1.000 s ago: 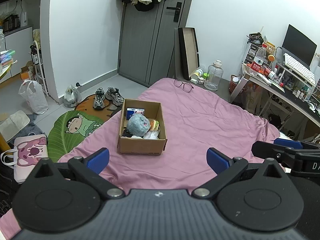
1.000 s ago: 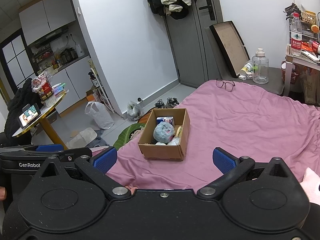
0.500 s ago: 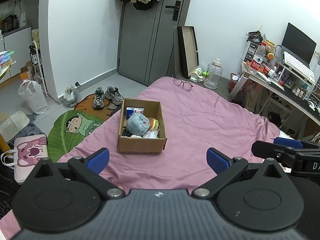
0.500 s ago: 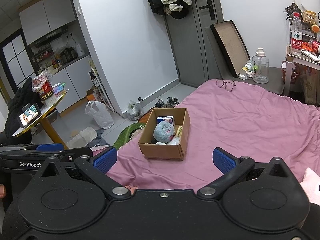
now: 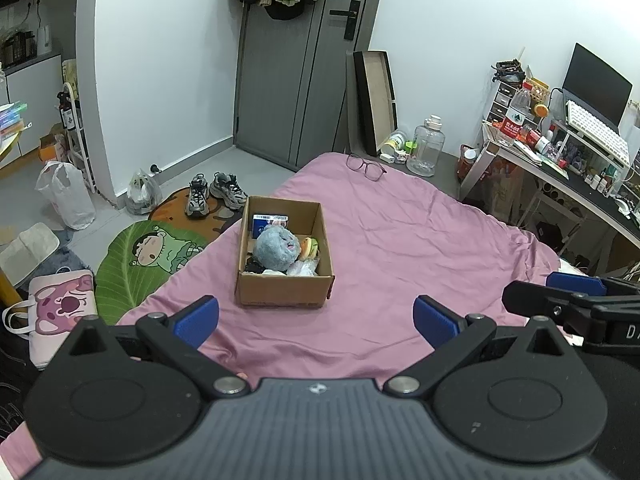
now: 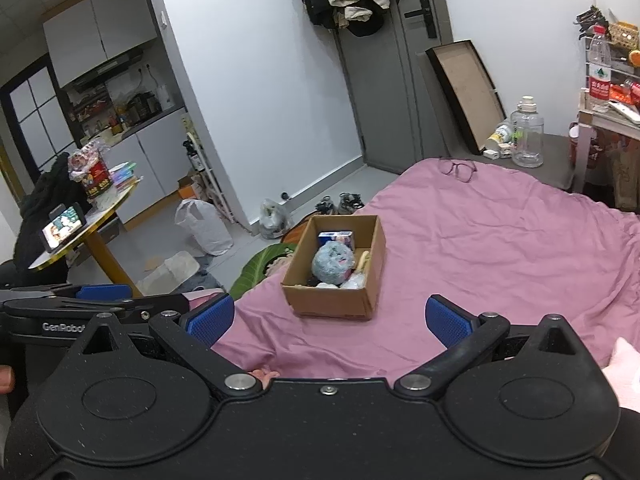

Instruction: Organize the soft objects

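Box: cardboard box sits on the pink bedsheet, ahead of both grippers and apart from them
Contents: grey-blue plush ball on top, burger-shaped toy beside it, blue packet against the far wall; the dark and white items beneath are too small to name, possibly more soft toys
Around: glasses lie at the far end of the bed; sneakers and a leaf-shaped rug are on the floor to the left; cluttered desk to the right
In the way: nothing lies between the fingers and the box
Left gripper: blue pads spread wide, holding nothing, low over the sheet
Right gripper: likewise spread and unloaded, just beside the left one
Change: box, toys and both grippers sit as they did a second ago; only a faint camera shift shows
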Demonstrator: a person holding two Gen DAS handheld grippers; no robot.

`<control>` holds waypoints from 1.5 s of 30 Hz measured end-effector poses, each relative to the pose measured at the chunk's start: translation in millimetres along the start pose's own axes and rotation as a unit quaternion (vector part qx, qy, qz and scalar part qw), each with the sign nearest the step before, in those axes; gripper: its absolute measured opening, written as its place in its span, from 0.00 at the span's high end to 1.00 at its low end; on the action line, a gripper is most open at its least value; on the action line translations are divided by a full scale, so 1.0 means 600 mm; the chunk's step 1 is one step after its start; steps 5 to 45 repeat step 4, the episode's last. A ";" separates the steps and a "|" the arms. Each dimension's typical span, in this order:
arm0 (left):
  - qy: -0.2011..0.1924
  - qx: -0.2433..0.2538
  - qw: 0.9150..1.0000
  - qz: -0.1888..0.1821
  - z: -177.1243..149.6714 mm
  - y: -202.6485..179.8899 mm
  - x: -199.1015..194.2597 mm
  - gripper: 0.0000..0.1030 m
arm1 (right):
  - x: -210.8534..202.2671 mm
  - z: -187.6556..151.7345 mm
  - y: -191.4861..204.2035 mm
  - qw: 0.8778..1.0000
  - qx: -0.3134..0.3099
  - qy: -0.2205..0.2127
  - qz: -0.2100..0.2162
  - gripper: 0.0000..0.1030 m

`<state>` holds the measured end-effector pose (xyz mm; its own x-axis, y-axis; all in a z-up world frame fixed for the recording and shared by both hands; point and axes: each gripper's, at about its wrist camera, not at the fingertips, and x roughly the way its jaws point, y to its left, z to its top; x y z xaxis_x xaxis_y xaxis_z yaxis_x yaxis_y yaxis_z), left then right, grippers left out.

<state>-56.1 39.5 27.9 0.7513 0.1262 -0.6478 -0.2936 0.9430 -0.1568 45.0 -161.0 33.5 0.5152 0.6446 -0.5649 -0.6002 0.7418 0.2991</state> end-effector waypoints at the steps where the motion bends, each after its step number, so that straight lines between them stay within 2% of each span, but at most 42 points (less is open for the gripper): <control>1: 0.000 0.002 1.000 0.000 0.000 0.002 0.000 0.00 | 0.001 0.000 0.000 1.000 0.000 0.001 0.006 0.00; 4: -0.009 0.020 1.000 -0.005 0.005 0.010 -0.005 0.00 | 0.000 0.001 0.002 1.000 0.001 -0.007 0.006 0.00; 45: -0.009 0.020 1.000 -0.005 0.005 0.010 -0.005 0.00 | 0.000 0.001 0.002 1.000 0.001 -0.007 0.006 0.00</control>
